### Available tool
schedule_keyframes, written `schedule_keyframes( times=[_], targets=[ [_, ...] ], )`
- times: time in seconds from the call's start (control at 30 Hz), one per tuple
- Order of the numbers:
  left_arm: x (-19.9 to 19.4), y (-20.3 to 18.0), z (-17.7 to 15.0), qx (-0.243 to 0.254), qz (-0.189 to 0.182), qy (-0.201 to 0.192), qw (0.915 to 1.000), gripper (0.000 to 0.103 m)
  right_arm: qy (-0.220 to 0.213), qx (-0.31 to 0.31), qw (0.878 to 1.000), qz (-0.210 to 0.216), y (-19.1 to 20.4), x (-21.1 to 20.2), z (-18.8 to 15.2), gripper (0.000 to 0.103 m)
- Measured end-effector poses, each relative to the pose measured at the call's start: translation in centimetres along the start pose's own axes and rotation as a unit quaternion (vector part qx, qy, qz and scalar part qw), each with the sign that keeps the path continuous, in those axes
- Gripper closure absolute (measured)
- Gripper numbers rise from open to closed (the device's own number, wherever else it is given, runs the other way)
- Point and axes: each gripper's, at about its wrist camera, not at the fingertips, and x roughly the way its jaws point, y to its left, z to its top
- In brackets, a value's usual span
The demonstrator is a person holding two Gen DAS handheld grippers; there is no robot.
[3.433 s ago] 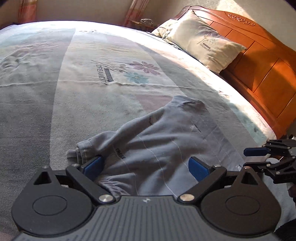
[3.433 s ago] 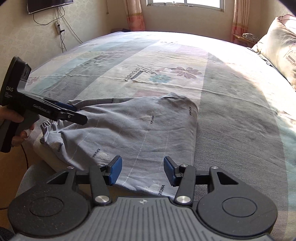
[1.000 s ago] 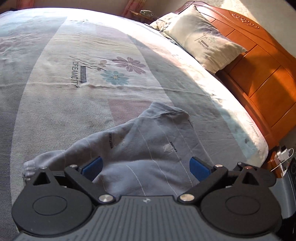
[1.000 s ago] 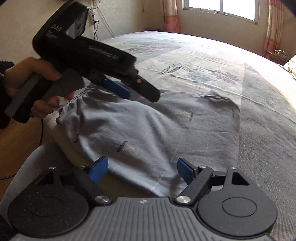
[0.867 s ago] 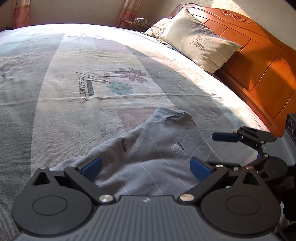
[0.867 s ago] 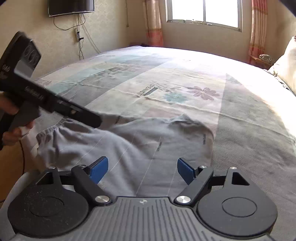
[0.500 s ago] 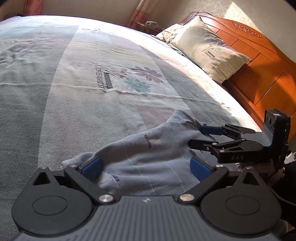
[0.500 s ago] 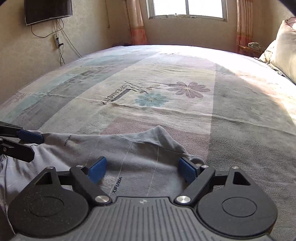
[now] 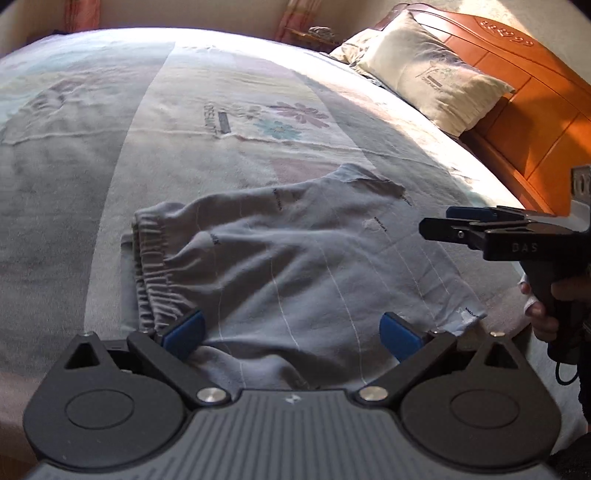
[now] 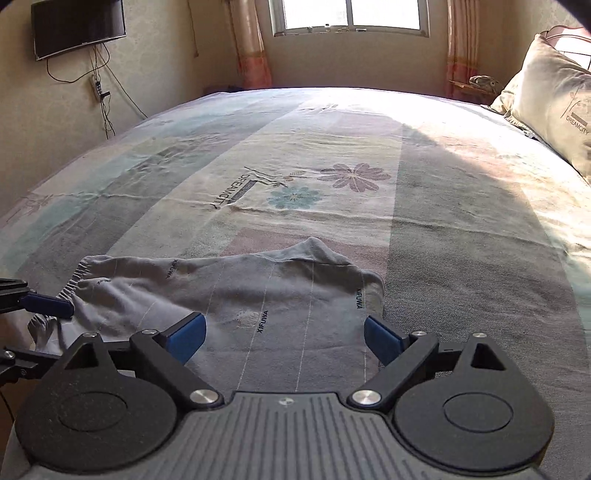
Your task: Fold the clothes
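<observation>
Grey pinstriped garment; floral pastel bedspread.

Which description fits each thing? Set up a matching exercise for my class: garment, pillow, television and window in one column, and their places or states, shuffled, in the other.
1. grey garment
2. pillow
3. television
4. window

a. mounted on the wall, screen dark
b. lying on the bedspread, near edge
c. against the wooden headboard
d. between two curtains

Pairs: 1-b, 2-c, 3-a, 4-d

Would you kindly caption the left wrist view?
Grey shorts lie on the bed; open left hand-held gripper hovers above.
</observation>
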Motion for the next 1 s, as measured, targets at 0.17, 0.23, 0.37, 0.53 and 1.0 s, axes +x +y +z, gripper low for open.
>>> schedule_keyframes(
  times=[0.17,0.23,0.37,0.53,1.0],
  targets=[
    [-2.1,-0.5,-0.5,-0.014,-0.006,-0.024,0.9996,0.003,-0.009,0.011,1.0,0.004,0.4,-1.9,-0.4,0.007],
    [-2.5,-1.2,-0.5,0.006,-0.012,-0.031,0.9994,0.002,-0.011,0.011,1.0,0.008,0.7,-2.5,-0.7,0.005],
    [-0.5,-0.4,-1.2,-0.024,0.007,0.02,0.9995,0.002,-0.001,0.011,1.0,0.022,1.3,-3.1,-1.6,0.005],
    [-1.7,-1.5,-1.4,-0.021,0.0,-0.004,0.9998,0.003,0.028,0.016,0.999,0.023,1.7,-3.1,-3.5,0.004],
    [-1.0,-1.8,-1.5,-0.02,0.012,0.005,0.9997,0.002,0.053,0.058,0.996,0.041,0.3,-4.2,-7.2,0.001]
  ],
)
